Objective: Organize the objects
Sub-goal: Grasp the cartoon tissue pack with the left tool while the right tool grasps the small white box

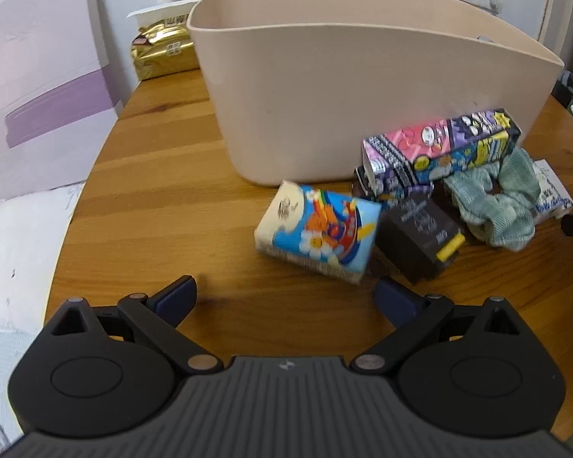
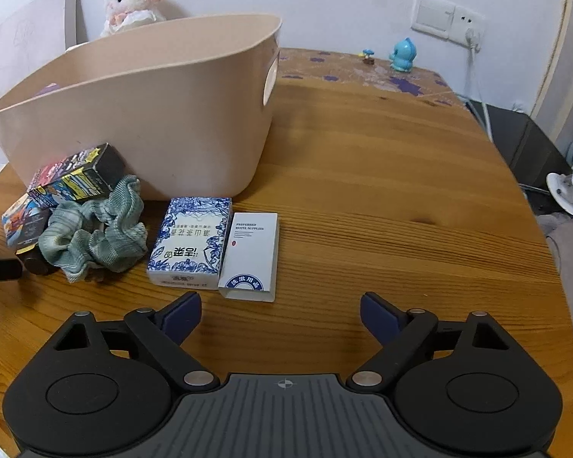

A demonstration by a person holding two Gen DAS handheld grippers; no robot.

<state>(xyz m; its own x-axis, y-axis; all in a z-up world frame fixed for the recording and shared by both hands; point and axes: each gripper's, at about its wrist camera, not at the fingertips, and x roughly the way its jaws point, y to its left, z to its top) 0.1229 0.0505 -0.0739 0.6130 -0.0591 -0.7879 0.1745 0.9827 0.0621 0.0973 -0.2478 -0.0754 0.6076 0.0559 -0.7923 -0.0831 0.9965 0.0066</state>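
Note:
A beige plastic bin (image 1: 363, 87) stands on the wooden table (image 1: 164, 198); it also shows in the right wrist view (image 2: 152, 107). In front of it lie a colourful tissue pack (image 1: 317, 231), a small black box (image 1: 420, 236), a long cartoon-printed box (image 1: 443, 145), a green scrunchie (image 1: 496, 202) (image 2: 95, 229), a blue-and-white tissue pack (image 2: 191, 242) and a white hotel-supplies box (image 2: 252, 253). My left gripper (image 1: 284, 297) is open and empty, just short of the colourful tissue pack. My right gripper (image 2: 280, 315) is open and empty, just short of the white box.
A gold packet (image 1: 164, 51) and a plush toy (image 2: 133, 0) sit behind the bin. A blue figurine (image 2: 401, 55) stands at the table's far right by a wall socket (image 2: 447, 17). A bed lies beyond the table's left edge (image 1: 26, 248).

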